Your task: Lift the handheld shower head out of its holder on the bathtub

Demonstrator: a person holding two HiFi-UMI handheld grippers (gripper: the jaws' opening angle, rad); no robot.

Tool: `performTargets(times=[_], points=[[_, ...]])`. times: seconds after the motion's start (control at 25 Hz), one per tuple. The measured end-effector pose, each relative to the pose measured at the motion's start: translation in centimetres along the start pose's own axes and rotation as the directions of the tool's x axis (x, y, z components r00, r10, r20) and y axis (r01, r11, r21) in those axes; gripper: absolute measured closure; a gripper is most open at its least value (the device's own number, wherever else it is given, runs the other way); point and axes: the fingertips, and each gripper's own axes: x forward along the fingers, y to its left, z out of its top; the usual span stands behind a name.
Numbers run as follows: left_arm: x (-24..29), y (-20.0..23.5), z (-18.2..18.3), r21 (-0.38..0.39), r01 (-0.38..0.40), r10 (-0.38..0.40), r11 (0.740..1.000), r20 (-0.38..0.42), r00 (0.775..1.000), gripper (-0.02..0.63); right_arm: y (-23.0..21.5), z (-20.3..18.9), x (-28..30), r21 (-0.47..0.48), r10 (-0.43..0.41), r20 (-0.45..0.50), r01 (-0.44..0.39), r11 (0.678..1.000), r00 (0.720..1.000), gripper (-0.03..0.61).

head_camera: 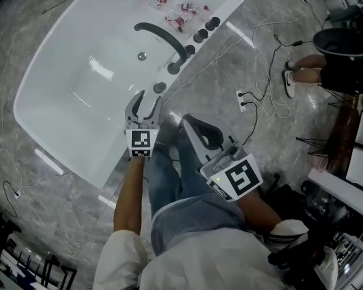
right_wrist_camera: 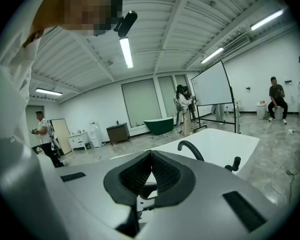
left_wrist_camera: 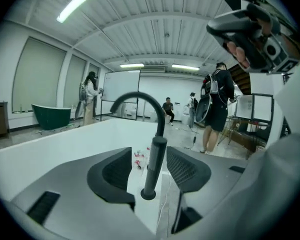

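The shower head stood upright on the bathtub rim, dead ahead between the left gripper's released jaws, untouched. The right gripper, clenched empty, was farther from the bathtub.

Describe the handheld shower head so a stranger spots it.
Start at the white oval bathtub, then its black arched spout. The handheld shower head is the slim dark upright rod on the rim, the fitting nearest the left claw.
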Motion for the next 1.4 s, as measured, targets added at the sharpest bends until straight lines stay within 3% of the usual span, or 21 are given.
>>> performTargets(times=[0.08,0.24,0.32,0.56,0.64,0.8,0.88,1.0,1.2,1.4], points=[[3.8,0.0,-5.0,0.036,0.059,-0.057,0.998,-0.053,0.997,0.382,-1.3,-3.3,1.9,0.029,-0.024,0.006,0.024,0.999,1.000,0.561],[8.7,11.3,-17.0,0.018,0.149,-0.145,0.989,-0.143,0.979,0.345,2.2,-10.8,16.3,0.057,-0.080,-0.040,0.082,0.995,0.996,0.561],[10.2,13.4,-20.6,0.030,0.166,-0.159,0.986,-0.162,0.974,0.341,3.1,-14.0,19.3,0.074,-0.107,-0.059,0.112,0.991,0.992,0.561],[15.1,11.1,-23.9,0.126,0.223,-0.199,0.967,-0.180,0.963,0.353,2.0,-19.2,18.4,0.095,-0.179,-0.092,0.188,0.978,0.979,0.561],[15.2,11.0,-24.2,0.142,0.221,-0.193,0.965,-0.185,0.964,0.465,1.9,-19.6,17.6,0.095,-0.207,-0.101,0.217,0.972,0.973,0.561],[13.5,10.9,-23.9,0.147,0.201,-0.171,0.968,-0.194,0.966,0.466,1.8,-19.0,15.5,0.100,-0.250,-0.100,0.259,0.961,0.963,0.561],[11.8,10.3,-21.3,0.142,0.176,-0.153,0.974,-0.159,0.975,0.468,1.7,-17.7,13.6,0.091,-0.264,-0.080,0.271,0.958,0.961,0.561],[6.3,7.2,-13.9,0.122,0.150,-0.142,0.981,-0.070,0.987,0.468,3.2,-13.8,8.4,0.080,-0.281,-0.041,0.283,0.956,0.959,0.561],[-9.5,1.5,4.9,0.136,0.137,-0.148,0.981,0.075,0.986,0.468,10.7,-1.6,-2.0,0.032,-0.285,0.072,0.283,0.959,0.956,0.561],[-25.1,-3.1,24.5,0.118,0.134,-0.151,0.984,0.145,0.978,0.467,18.4,13.6,-12.6,0.035,-0.295,0.173,0.293,0.955,0.940,0.561]])
